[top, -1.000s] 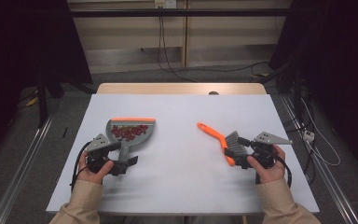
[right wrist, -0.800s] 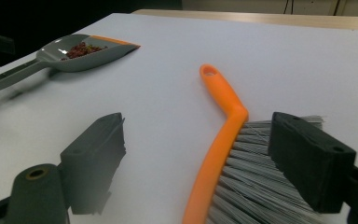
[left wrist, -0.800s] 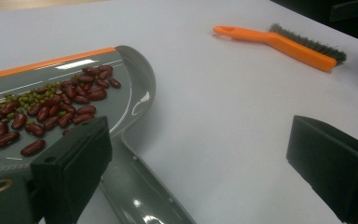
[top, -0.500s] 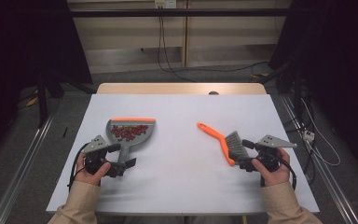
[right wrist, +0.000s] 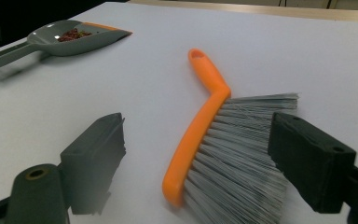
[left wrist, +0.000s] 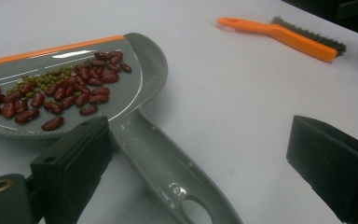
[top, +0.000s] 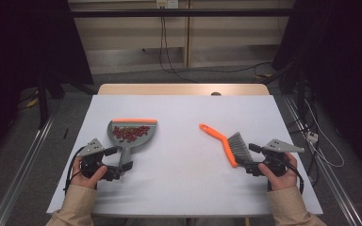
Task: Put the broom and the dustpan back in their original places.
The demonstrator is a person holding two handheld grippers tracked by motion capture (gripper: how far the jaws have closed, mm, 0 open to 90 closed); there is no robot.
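While fingers gape, dustpan point(top: 131, 136) holds beans point(top: 130, 133), brush point(top: 226, 143) flat

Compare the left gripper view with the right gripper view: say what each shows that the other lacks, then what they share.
Left gripper view alone: small green beans mixed among the red kidney beans, the hanging hole in the dustpan's handle, and the left tongs standing open astride that handle.

Right gripper view alone: the brush's grey bristles fanned out close up, the wooden table edge beyond the white sheet, and the right tongs open around the brush head.

Shared: the grey dustpan with its orange lip, the orange-handled brush, and the white tabletop.
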